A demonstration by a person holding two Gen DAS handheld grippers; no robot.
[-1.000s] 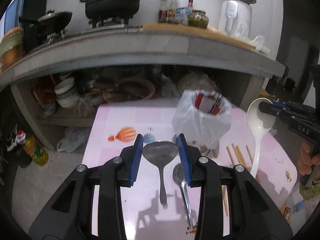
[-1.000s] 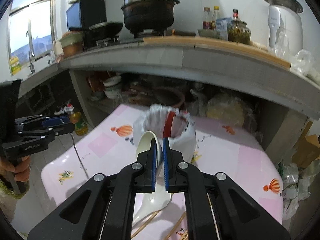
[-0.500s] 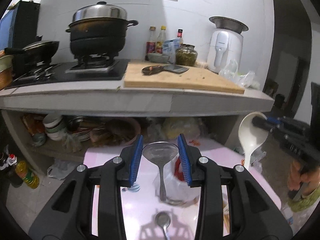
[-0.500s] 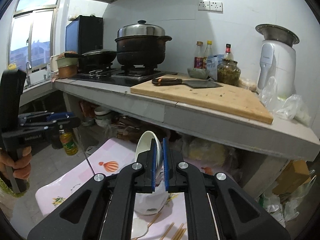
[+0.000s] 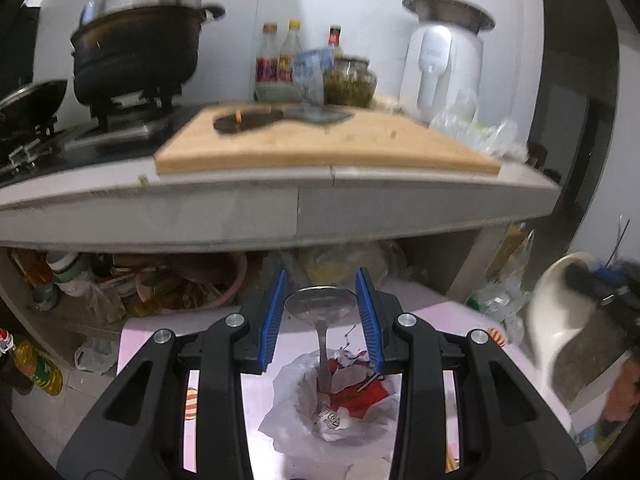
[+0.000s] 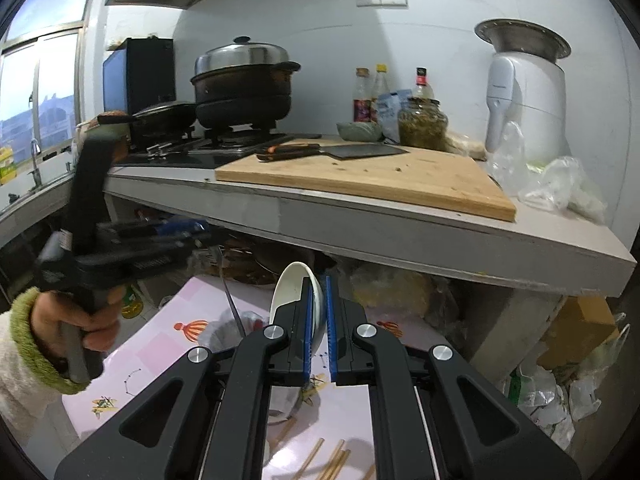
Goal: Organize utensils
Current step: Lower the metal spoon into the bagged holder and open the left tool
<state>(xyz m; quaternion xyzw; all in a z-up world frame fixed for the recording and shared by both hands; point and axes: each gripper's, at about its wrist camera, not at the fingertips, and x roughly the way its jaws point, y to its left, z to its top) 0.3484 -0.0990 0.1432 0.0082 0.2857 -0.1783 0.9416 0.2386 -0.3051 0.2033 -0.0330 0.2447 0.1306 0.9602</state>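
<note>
Left wrist view: a metal spatula (image 5: 320,308) is seen between the blue pads of the left gripper (image 5: 322,316), its flat blade uppermost and level with the pad tips, its handle running straight down. The pads stand partly apart on either side of the blade; whether they press its edges cannot be told from this blurred picture, though the spatula hangs clear of the bench (image 5: 160,328), so it is judged to be carried. Directly below the blade, the handle's lower end reaches into the mouth of a bag-lined container (image 5: 340,400) standing on the pink bench. The long axis of the spatula is thus already lined up with the container's opening, and the coming move is judged to be a plain lowering and letting go.

To the right of the container, a white ladle (image 5: 556,320) is seen, blurred, in the right gripper. In the right wrist view the right gripper (image 6: 317,320) is pressed together on the white ladle's bowl (image 6: 292,292), which stands edge-on between the pads, its handle trailing downward behind them. From this gripper the container (image 6: 224,336) lies to the lower left, and the left gripper (image 6: 192,236) is held over it. The left hand (image 6: 76,320) is therefore the nearer one to the container. Loose chopsticks (image 6: 332,460) lie on the bench nearer the camera than the container.
</note>
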